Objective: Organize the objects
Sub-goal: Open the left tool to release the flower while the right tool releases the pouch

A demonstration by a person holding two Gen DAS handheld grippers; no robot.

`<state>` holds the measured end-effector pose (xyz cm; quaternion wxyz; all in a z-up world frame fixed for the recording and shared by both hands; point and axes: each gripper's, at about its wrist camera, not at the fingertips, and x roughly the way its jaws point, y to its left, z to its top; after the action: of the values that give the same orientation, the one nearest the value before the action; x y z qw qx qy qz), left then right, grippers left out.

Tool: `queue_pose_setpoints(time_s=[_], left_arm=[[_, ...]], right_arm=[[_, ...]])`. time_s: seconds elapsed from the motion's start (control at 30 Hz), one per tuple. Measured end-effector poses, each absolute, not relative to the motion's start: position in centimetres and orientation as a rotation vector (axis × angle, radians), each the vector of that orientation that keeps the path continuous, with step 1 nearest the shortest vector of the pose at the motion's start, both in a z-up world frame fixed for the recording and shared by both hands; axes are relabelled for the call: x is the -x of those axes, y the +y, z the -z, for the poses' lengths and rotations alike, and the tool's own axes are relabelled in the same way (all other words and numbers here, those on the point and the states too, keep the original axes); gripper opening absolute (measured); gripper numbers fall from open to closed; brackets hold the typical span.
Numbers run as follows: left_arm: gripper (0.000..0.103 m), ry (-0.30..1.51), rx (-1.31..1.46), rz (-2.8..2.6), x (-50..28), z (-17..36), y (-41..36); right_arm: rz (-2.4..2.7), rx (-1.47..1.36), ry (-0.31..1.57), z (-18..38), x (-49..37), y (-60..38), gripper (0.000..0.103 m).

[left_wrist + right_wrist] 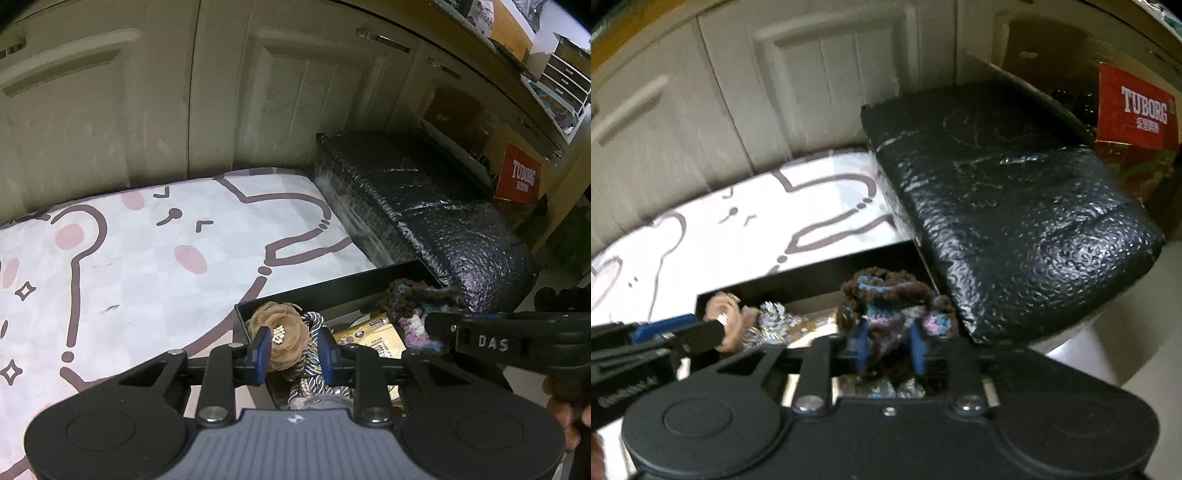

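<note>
The tan fabric flower (277, 338) with its bead centre sits at the near left corner of the black box (332, 286), clamped between the blue pads of the left gripper (293, 350), whose jaws are drawn in tight on its petals. It looks light, soft and crushable, so the fuller petal body seems a safer hold than the beaded middle. Beside it the crocheted brown and blue piece (894, 302) lies toward the box's right end; the right gripper (890, 350) straddles it with jaws partly apart, and blur hides whether the pads press on it. That yarn looks floppy and likely to snag. The box also holds a silvery braided cord (314, 363) and a gold packet (373, 334). The box rests on a cartoon-print mat (147, 258)
</note>
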<state>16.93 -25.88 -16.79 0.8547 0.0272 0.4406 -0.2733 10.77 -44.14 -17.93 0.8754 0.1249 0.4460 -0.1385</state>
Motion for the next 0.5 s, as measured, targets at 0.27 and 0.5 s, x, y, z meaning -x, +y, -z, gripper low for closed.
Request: queue_pose_setpoints(time_s=[0.27, 0.5], left_arm=[[0.044, 0.911, -0.072, 0.536, -15.9, 15.3, -25.3], [0.060, 0.906, -0.076, 0.498, -14.9, 13.7, -24.1]], right_arm=[[0.298, -0.264, 0.897, 15.7, -9.1, -43.7, 0.061], [0.310, -0.263, 0.872, 14.0, -7.4, -43.5, 0.064]])
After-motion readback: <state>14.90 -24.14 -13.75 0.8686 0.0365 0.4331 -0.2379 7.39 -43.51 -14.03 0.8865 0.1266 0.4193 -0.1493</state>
